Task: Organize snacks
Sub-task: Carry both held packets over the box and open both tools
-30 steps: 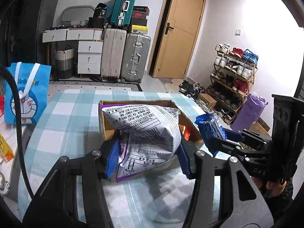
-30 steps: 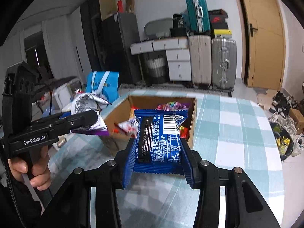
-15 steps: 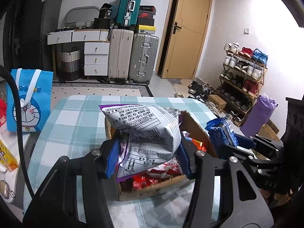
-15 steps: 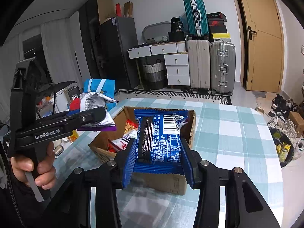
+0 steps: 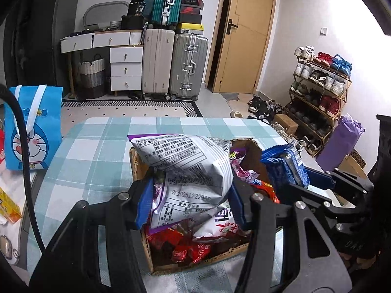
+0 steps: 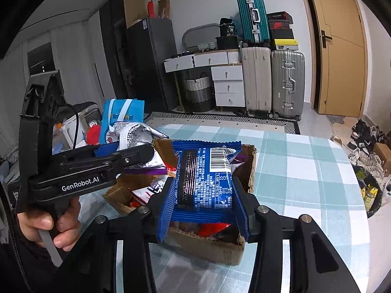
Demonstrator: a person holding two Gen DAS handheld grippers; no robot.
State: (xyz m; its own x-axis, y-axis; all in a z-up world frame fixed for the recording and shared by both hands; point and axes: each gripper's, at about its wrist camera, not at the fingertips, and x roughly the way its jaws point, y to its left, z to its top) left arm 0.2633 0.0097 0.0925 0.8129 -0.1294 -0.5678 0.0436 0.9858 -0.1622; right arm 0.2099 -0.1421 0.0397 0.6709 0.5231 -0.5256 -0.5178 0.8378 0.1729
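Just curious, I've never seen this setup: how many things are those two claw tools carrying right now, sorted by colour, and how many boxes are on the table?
Silver-and-purple snack bag, in the left gripper: 1
Blue snack packet, in the right gripper: 1
Cardboard box: 1
Total: 3

Cardboard box (image 5: 136,163) sits mid-bench, open top, mostly filled with snack packs (image 5: 185,244); little free room inside, some gaps near its far right corner. Left claw (image 5: 190,202) with white chip bag (image 5: 185,161) hangs over the box's near left part, blocking entry there. Right claw (image 6: 202,207) with blue packet (image 6: 205,175) hangs over the box's near right edge; the two claws are close together, narrow gap between. Bench (image 5: 97,151) left of the box is bare checked cloth, free passage. Bench far side and right side (image 6: 305,171) also open. Blue tote bag (image 5: 34,127) stands off the bench's left edge.
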